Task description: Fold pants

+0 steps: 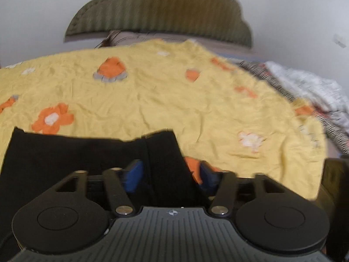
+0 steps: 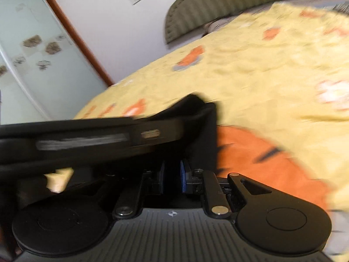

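Observation:
The black pants (image 1: 76, 152) lie on a yellow flowered bedspread (image 1: 174, 100), at the near left in the left wrist view. My left gripper (image 1: 170, 174) is open, its blue pads (image 1: 134, 174) wide apart, with a strip of the pants' cloth lying between them. My right gripper (image 2: 173, 176) has its blue pads (image 2: 184, 175) close together on black cloth of the pants (image 2: 202, 126), which rises in a fold in front of it. The other gripper's black body (image 2: 87, 139) crosses the left of the right wrist view.
A green striped headboard cushion (image 1: 159, 11) stands against the white wall at the bed's far end. A black-and-white patterned blanket (image 1: 305, 91) lies at the bed's right side. A glass door with a wooden frame (image 2: 43, 54) stands left of the bed.

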The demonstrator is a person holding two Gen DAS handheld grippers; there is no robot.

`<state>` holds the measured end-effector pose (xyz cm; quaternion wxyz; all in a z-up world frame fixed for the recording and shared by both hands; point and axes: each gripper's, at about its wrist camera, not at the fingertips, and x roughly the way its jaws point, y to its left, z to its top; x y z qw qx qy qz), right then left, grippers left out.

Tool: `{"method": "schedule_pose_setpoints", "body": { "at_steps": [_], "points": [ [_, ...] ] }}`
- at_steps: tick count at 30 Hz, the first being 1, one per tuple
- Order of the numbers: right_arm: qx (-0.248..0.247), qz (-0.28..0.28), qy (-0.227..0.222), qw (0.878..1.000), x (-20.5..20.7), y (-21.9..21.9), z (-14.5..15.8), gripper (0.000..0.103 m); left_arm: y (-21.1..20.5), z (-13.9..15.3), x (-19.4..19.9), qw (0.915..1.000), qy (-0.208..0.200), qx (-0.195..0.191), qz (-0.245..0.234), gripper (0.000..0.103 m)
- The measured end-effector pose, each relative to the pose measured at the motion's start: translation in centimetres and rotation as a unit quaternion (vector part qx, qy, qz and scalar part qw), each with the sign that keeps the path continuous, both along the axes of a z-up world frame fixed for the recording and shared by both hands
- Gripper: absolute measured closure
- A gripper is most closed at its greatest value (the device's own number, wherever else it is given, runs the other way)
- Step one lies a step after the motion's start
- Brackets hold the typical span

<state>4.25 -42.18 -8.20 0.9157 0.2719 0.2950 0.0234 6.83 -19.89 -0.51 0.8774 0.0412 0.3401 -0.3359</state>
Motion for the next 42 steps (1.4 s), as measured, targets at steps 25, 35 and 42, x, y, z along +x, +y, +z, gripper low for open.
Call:
{"method": "schedule_pose_setpoints", "body": {
  "at_steps": [25,35,42],
  "points": [
    [-0.105,-0.033,0.028,0.994,9.4,-1.3,0.5,0.099,6.4,-3.7,11.0,0.9590,-0.082,0.207,0.175,0.013],
    [-0.201,0.104,0.017,0.974,6.3,5.6,1.8,0.097,9.6,-2.8,8.6,0.9668,-0.033,0.194,0.164,0.010],
    [-0.181,0.099,-0.002,0.978,3.5,6.7,3.2,0.094,17.8,-0.4,6.2,0.9744,0.047,0.125,0.181,0.008]
  ]
}}
